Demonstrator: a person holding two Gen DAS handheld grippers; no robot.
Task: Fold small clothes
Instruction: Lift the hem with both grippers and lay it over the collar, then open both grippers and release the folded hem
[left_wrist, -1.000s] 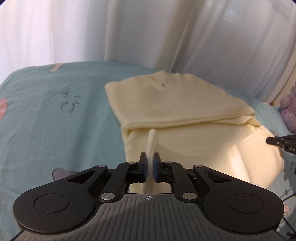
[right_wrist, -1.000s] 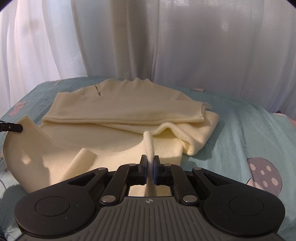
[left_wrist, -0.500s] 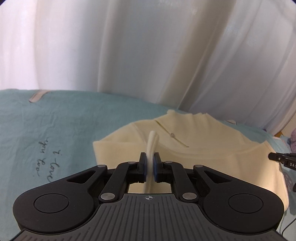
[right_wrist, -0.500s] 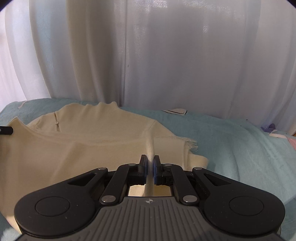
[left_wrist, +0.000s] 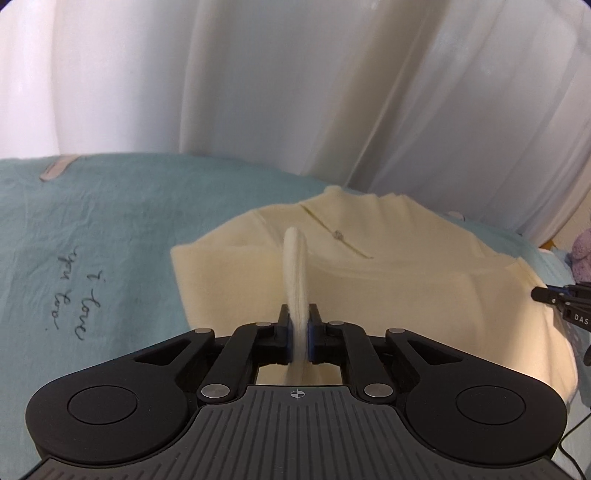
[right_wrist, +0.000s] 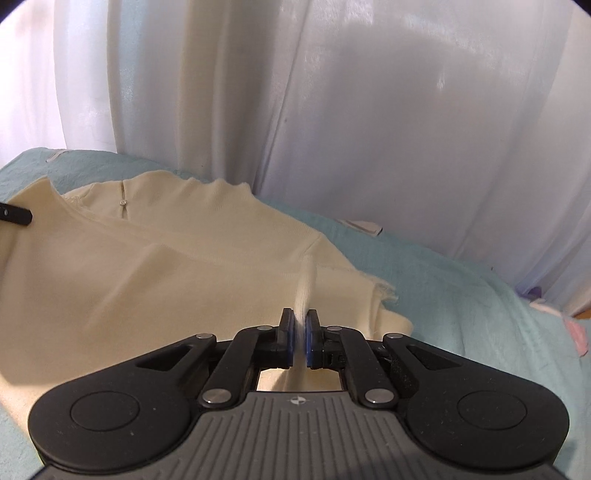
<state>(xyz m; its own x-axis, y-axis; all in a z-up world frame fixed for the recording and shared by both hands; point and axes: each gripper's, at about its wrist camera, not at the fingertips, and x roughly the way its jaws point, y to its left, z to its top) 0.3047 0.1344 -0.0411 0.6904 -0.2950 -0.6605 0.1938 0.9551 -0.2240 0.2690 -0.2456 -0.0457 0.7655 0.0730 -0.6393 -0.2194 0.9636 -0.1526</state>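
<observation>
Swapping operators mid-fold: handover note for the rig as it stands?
Left gripper: shut on the cream sweater hem.
Right gripper: pads slightly apart, hem fabric between them; grip may be loosening.
Sweater lies on the teal bedsheet, collar toward the curtain, lower half carried up over the body.
Left: lay the hem down, release, smooth, finish folding.

A teal cotton bedsheet (left_wrist: 122, 236) with dark handwritten script covers the bed. Behind it, sheer white pleated curtains (right_wrist: 369, 110) glow with daylight. A lilac plush toy (left_wrist: 583, 254), perhaps a bear, sits at the edge.
</observation>
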